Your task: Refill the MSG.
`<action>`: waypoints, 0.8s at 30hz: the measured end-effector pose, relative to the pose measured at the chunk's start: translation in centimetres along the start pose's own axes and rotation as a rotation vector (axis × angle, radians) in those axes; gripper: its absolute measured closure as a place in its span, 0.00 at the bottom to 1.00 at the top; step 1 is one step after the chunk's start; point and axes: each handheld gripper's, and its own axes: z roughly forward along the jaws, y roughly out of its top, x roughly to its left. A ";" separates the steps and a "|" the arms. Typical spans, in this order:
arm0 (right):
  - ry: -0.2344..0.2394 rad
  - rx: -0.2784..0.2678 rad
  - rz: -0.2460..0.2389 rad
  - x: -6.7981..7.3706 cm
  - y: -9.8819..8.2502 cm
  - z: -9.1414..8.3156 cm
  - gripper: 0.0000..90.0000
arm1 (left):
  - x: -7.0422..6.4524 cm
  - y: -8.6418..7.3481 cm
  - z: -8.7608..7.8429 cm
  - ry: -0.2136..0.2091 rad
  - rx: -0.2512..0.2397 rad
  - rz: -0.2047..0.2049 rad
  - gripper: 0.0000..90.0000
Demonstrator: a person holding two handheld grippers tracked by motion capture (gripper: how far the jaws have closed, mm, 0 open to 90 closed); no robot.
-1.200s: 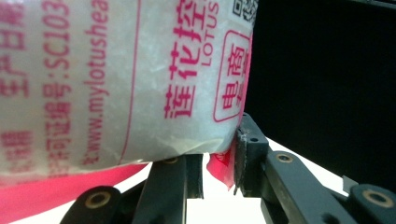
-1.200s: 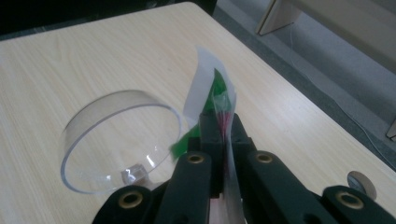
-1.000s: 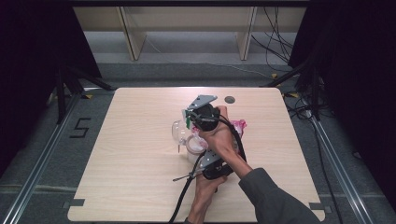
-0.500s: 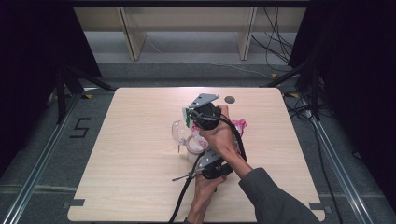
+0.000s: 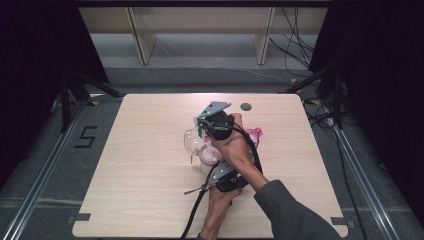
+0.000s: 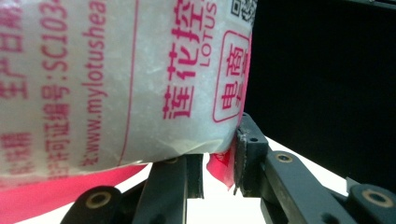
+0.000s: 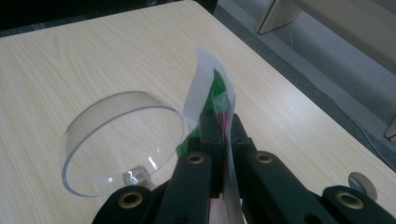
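Underneath, pale wooden table [image 5: 140, 170], grey floor [image 5: 200, 75].

Table [image 5: 140, 165] evenly lit from above, surroundings dark; bag [image 6: 116, 79] close-up soft, print slightly blurred.

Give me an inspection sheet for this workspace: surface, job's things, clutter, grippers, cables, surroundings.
Surface: pale wooden table top, with a small dark round spot near its far edge.
Job's things: white plastic bag with pink printing, full of white grains; clear plastic round container beside it.
Clutter: nothing seen.
Grippers: left gripper grips the bag's lower edge; right gripper pinches the bag's thin edge strip, jaws shut.
Cables: black cable trails off the near edge.
Surroundings: grey floor, wooden shelf legs, dark curtains.
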 end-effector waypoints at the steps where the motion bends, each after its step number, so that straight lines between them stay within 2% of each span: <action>1: 0.008 0.003 0.003 0.0 0.0 -0.1 1.00 | 0.0 0.0 0.0 -0.008 -0.002 -0.006 0.84; 3: -0.002 0.010 -0.021 0.1 0.0 0.1 1.00 | 0.0 -0.1 0.0 0.004 0.004 0.004 0.84; 4: 0.003 0.017 -0.012 0.2 0.0 0.1 1.00 | 0.0 0.0 0.0 0.005 0.003 0.003 0.84; 6: 0.001 -0.017 -0.021 -0.2 0.1 0.0 1.00 | 0.0 0.1 -0.1 -0.007 -0.004 -0.002 0.84; 7: 0.002 -0.014 -0.033 -0.3 0.1 0.0 1.00 | 0.0 0.0 -0.1 -0.010 -0.004 -0.003 0.84; 9: 0.002 0.015 -0.020 0.1 0.1 0.1 1.00 | 0.0 -0.1 0.1 0.003 0.004 0.004 0.84; 11: 0.003 0.004 -0.019 0.0 0.0 0.1 1.00 | 0.0 0.0 0.0 0.004 -0.001 0.004 0.84; 12: -0.001 -0.002 0.003 0.0 0.0 0.0 1.00 | 0.0 0.0 0.0 -0.009 -0.007 -0.005 0.84; 13: 0.007 -0.010 -0.012 -0.2 0.0 0.0 1.00 | 0.1 0.0 0.0 -0.007 0.003 -0.001 0.84; 16: -0.009 0.003 -0.017 0.1 -0.1 0.2 1.00 | 0.0 -0.1 0.1 0.005 0.002 0.002 0.84; 19: -0.002 -0.007 0.000 -0.1 0.0 -0.1 1.00 | 0.0 -0.1 0.0 -0.001 0.005 0.008 0.84; 23: -0.003 0.002 -0.008 -0.1 -0.1 0.1 1.00 | 0.0 0.0 0.1 0.001 -0.001 0.007 0.84; 24: 0.008 0.001 0.009 0.0 0.0 0.0 1.00 | 0.0 0.0 0.0 -0.005 -0.005 0.001 0.84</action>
